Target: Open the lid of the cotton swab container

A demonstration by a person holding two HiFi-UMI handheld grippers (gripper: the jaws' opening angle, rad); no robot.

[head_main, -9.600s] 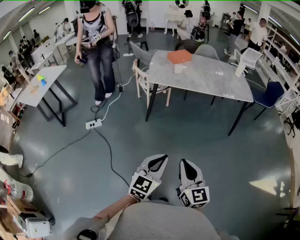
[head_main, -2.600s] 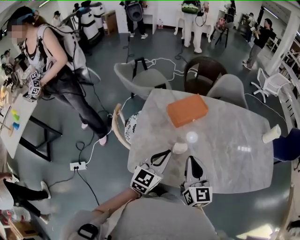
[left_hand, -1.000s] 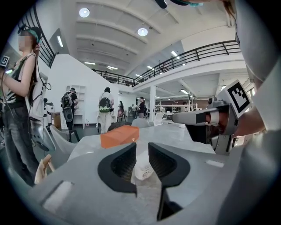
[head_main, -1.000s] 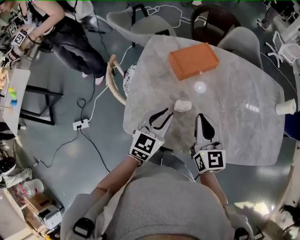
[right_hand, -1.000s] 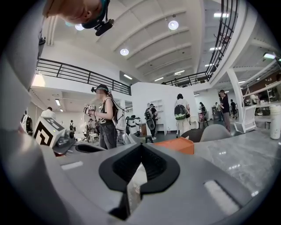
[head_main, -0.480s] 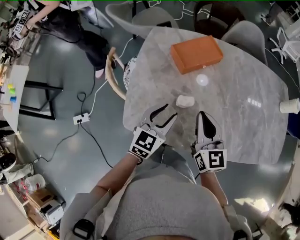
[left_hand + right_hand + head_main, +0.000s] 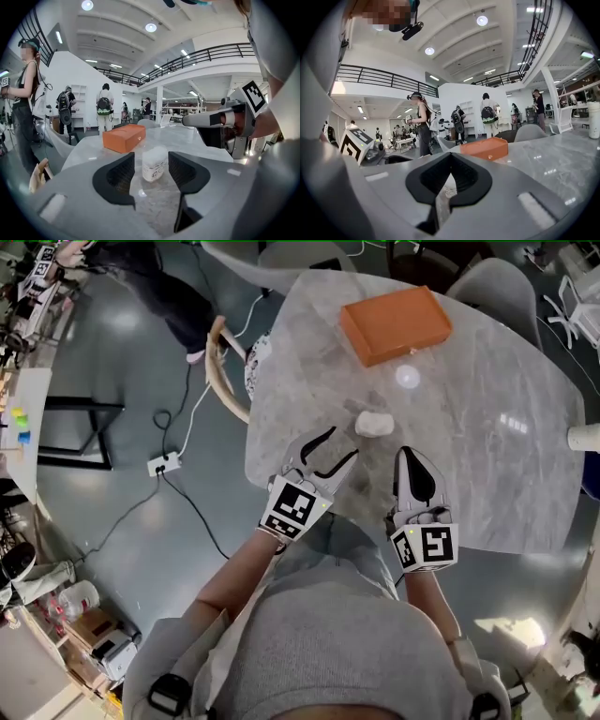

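The cotton swab container point(image 7: 373, 424) is a small whitish tub with its lid on, standing on the grey marble table point(image 7: 487, 381) near the front edge. My left gripper point(image 7: 339, 448) lies just short of it on its left side, and its jaws are opening with nothing pressed between them. In the left gripper view the container point(image 7: 153, 163) stands beyond the gap of the left gripper point(image 7: 151, 174), untouched. My right gripper point(image 7: 405, 456) is shut and empty, a little to the right of and nearer than the container. The right gripper point(image 7: 451, 157) shows its jaws closed together.
An orange box point(image 7: 395, 324) lies further back on the table, also seen as the orange box point(image 7: 123, 137) beyond the container. A paper cup point(image 7: 586, 438) stands at the right edge. A wooden chair point(image 7: 220, 362) is at the table's left; cables and a power strip point(image 7: 158, 465) lie on the floor.
The left jaws have spread wider. Both grippers have crept forward toward the container, and the right one stays shut.
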